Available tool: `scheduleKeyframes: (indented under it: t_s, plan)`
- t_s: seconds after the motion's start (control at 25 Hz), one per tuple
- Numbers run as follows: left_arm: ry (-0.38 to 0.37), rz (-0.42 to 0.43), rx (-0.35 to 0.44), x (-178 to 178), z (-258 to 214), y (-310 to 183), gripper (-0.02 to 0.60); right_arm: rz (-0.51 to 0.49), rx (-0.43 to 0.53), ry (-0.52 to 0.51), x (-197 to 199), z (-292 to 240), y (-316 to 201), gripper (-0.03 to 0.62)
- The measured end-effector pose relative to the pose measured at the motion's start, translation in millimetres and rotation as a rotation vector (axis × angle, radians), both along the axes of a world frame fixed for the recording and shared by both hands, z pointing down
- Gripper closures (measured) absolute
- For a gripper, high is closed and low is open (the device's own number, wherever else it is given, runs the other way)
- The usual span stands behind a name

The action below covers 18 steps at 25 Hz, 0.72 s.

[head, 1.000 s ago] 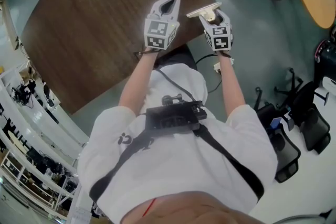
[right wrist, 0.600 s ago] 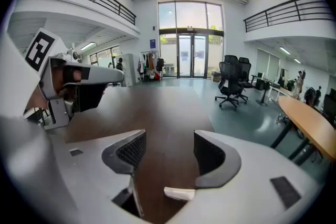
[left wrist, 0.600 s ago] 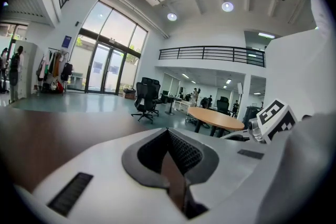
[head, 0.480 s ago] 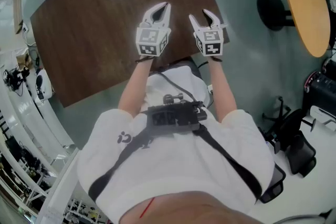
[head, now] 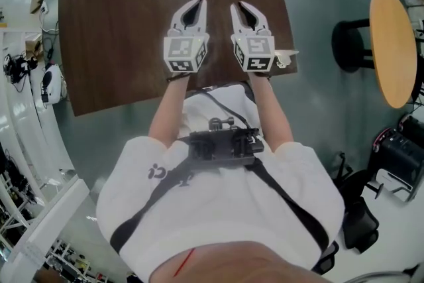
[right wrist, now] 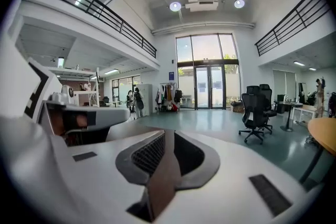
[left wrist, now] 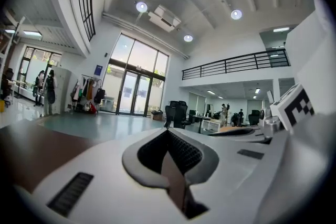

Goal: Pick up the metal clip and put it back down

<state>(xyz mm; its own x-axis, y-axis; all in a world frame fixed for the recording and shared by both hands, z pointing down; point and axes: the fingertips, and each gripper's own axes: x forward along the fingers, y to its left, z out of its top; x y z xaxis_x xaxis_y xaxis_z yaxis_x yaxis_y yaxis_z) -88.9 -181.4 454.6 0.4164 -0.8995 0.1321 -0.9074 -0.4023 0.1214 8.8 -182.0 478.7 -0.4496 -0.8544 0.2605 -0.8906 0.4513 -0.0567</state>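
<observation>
Looking down over our own shoulders, we see the dark brown table [head: 119, 30] filling the far half of the scene, its top bare as far as we can make out. Both claws hang above its near edge, side by side and pointing away from us. The left gripper [head: 197, 2] has its jaws pressed together at the tips with nothing between them. Only a brown sliver of table shows through the gap behind the tips. The right gripper [head: 236, 6] has just been closing, and its tips now meet as well, also on nothing.

We cannot place the metal clip for certain. The only candidate is a small pale piece [head: 285, 57] at the right near corner of the table, just beside the right gripper, and it is too small for us to read its shape.

We judge that a metal clip will be light and stiff, not fragile, but smooth enough to slide or twist between hard pads. We would take it across its flat sides near the middle, not by a thin edge or a sprung end. We would close the pads squarely and low against the tabletop so it cannot skate away.
</observation>
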Motion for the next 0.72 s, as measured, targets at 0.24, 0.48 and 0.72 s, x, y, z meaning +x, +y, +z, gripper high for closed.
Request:
scheduleKeyframes:
  t_s: [0.24, 0.48, 0.72]
  plan:
    - [-0.009, -0.111, 0.063, -31, -24, 4, 0.569, -0.033, 0.111, -0.060, -30, -48, -4, 0.586]
    - [-0.040, -0.186, 0.088, -41, -32, -5, 0.571, -0.021, 0.136, -0.080, -24, -59, -18, 0.588]
    - [-0.051, -0.202, 0.113, -44, -41, -1, 0.571, -0.006, 0.159, -0.088, -21, -65, -16, 0.588]
